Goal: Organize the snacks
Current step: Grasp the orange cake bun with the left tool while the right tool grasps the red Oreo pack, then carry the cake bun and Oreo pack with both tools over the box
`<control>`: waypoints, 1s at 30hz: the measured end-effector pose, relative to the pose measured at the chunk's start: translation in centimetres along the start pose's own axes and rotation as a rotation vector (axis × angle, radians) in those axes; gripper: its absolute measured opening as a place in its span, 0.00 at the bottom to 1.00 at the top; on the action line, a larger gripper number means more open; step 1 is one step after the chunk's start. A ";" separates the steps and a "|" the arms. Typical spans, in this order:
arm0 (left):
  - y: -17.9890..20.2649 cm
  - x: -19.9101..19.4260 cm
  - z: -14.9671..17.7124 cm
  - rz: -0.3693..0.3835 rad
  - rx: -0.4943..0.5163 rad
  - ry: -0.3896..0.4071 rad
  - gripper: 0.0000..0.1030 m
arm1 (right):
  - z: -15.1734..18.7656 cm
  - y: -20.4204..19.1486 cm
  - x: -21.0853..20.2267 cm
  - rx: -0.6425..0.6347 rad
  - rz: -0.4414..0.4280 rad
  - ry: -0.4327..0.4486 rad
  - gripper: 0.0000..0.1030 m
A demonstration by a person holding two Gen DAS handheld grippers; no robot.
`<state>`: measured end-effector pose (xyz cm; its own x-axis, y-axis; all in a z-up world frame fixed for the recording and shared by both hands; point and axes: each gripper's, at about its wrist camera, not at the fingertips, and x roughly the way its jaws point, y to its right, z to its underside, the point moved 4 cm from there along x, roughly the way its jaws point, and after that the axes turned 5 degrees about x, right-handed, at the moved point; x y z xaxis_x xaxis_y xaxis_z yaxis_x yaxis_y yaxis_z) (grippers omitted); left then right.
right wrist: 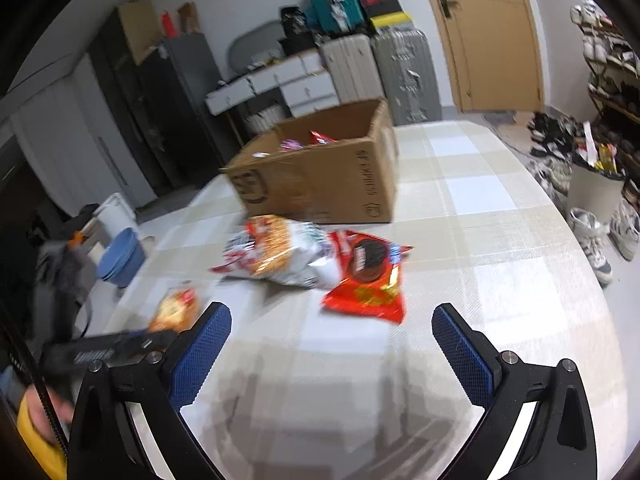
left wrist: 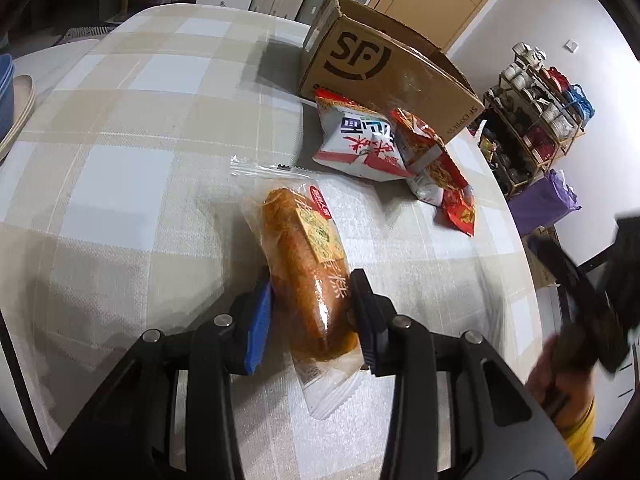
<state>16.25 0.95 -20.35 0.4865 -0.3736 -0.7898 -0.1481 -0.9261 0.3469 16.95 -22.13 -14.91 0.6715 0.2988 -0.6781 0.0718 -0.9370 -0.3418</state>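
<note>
The snacks lie on a table [left wrist: 120, 128] with a checked cloth. On the left, the left gripper [left wrist: 312, 312] squeezes a wrapped bread roll [left wrist: 304, 264] between its pads, out in the middle of the table. There is lots of bare cloth to the left of the roll, all the way to the table's left edge, where blue bowls [right wrist: 120, 256] sit. Past the roll, two noodle bags [left wrist: 360, 140] and a red cookie bag [right wrist: 366, 280] lie just in front of the open cardboard box [left wrist: 384, 72]. The box stands near the far right edge. On the right, the right gripper [right wrist: 332, 340] hangs wide apart with nothing in it, over bare cloth short of the cookie bag.
</note>
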 end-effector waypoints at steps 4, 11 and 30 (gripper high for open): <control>-0.2 -0.1 0.5 0.013 0.006 0.000 0.33 | -1.9 1.4 2.4 0.028 0.037 -0.033 0.99; -0.3 -0.3 0.9 0.038 0.008 -0.005 0.33 | -3.1 2.7 7.4 0.016 0.090 -0.141 0.77; 1.1 -2.0 1.5 0.036 0.054 0.017 0.33 | -1.8 2.6 6.8 -0.002 0.026 -0.133 0.43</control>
<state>13.83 0.57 -19.18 0.4947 -0.4062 -0.7683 -0.2114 -0.9137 0.3470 23.00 -22.87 -19.24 0.5690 0.2959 -0.7672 0.0577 -0.9451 -0.3218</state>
